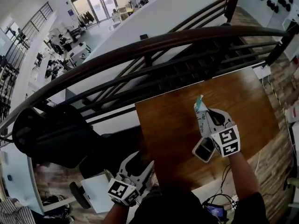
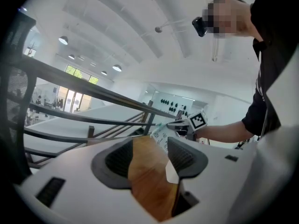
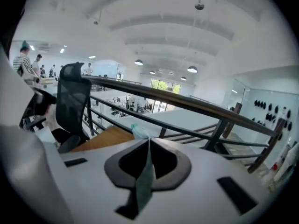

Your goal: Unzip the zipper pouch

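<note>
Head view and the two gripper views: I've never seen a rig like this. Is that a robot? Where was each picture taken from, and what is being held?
There is no robot here. A person holds a two-jaw hand tool, called a gripper, in each hand. The head view comes from a camera on the person's head, looking down on a wooden table. The other two views come from cameras riding on the grippers, each looking along its own jaws. The right gripper is shut on a thin pouch, white with a teal edge, held up over the table. In its own view the pouch sticks up between the closed jaws. The left gripper is off the table's near left corner, jaws apart, with nothing between them.
</note>
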Tool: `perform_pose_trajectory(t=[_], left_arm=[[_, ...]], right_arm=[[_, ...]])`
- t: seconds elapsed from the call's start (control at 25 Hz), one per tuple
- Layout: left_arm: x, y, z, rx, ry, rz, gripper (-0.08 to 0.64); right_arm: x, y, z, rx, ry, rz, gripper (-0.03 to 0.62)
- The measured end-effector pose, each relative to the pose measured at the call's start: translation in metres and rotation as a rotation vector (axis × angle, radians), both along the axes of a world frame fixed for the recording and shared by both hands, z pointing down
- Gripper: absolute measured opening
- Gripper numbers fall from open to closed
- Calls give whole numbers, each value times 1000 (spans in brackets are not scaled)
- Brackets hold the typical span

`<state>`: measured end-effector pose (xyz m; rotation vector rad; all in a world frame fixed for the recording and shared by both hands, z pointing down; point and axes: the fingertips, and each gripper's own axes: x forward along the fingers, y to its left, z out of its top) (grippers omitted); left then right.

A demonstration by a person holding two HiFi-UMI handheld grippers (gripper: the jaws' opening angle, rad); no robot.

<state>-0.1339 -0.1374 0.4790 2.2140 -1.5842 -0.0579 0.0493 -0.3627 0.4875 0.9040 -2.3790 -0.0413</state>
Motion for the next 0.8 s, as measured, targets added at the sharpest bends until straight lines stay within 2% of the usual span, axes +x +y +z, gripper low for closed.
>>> perform_pose_trajectory(t=[0.28, 0.48, 0.6, 0.8], left_arm=[[21, -6, -14, 36, -1, 141, 239], [43, -1, -16, 85, -40, 317, 239], [54, 4, -20, 97, -8, 406, 239], [76, 16, -14, 79, 80, 536, 239]], right_arm=[[-3, 83, -70, -20, -207, -90, 2], [-10, 162, -91, -50, -311, -221, 2], [-10, 204, -101, -69, -361, -271, 2], [-9, 252, -113, -76, -458, -299, 2]])
